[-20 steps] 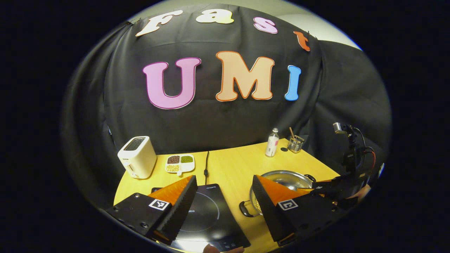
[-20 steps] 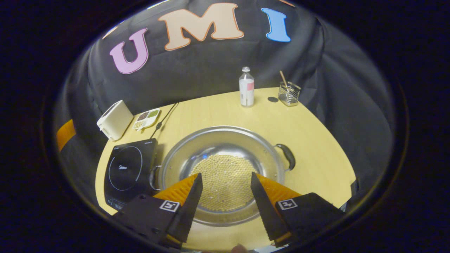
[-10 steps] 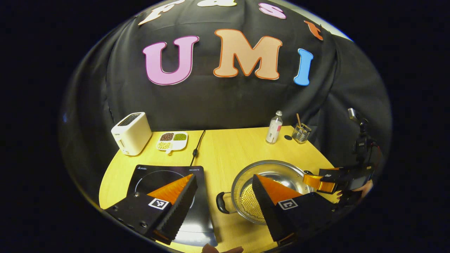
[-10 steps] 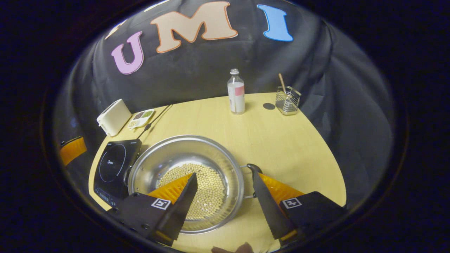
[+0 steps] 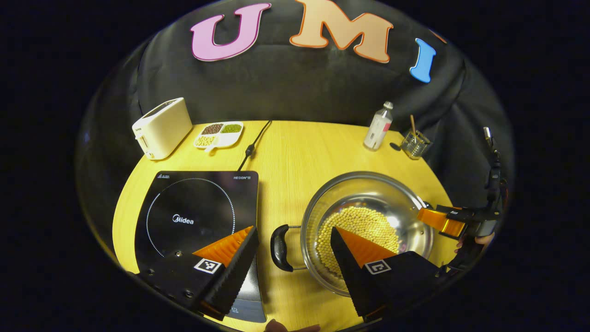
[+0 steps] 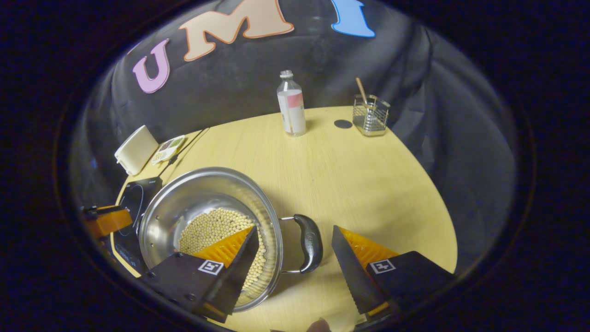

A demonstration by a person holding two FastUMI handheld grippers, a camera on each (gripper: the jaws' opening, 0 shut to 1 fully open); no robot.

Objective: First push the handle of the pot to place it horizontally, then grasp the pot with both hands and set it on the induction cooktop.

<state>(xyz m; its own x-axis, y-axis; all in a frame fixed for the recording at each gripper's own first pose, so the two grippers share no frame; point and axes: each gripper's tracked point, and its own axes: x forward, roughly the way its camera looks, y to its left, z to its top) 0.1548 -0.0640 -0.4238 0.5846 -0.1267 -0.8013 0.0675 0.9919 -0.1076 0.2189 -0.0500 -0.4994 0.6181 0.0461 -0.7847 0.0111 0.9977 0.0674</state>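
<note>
The left gripper [image 5: 293,240] is held with its jaws wide apart, and nothing is squeezed between them. One black handle [image 5: 278,241] of the pot [image 5: 368,193] is seen in the gap between the two fingers, but it is not touched by them. The right gripper [image 6: 295,240] is held wide apart too, and nothing is gripped by it. The other black handle [image 6: 309,242] is seen in its gap, with a finger on each side and space left around it.

The pot is a shiny metal one, and it is set on the yellow table [image 5: 295,152]. Many small pale beans [image 5: 364,226] are held inside it. The induction cooktop [image 5: 193,207] is laid flat just beside the pot, on the left gripper's side, and the pot is not on it.

Farther back on the table, a white toaster [image 5: 161,121] and a small tray of beans [image 5: 218,133] are found. A bottle [image 6: 291,103] and a wire cup [image 6: 370,115] with a stick in it are placed near the far edge.
</note>
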